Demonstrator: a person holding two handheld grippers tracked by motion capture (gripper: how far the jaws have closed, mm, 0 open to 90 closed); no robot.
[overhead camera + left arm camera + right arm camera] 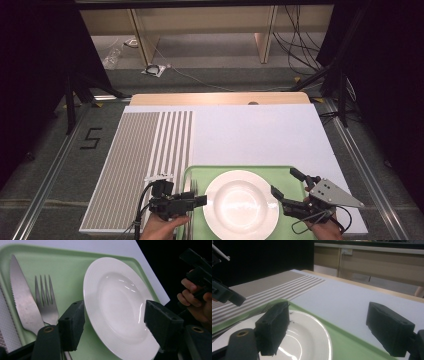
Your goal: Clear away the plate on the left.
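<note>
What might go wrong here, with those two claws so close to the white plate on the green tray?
The left hand-held gripper hangs open beside the plate, near the fork and knife; a careless sweep might knock the cutlery askew. The right hand-held gripper is open at the plate's other rim, so a bump could slide the plate across the tray.

In the high view my left gripper (192,201) covers the knife (22,300) and fork (46,302), whose handles run off behind my jaws in the left gripper view. The plate (241,204) hides much of the green tray (285,172), and the frame's bottom edge cuts off both.
</note>
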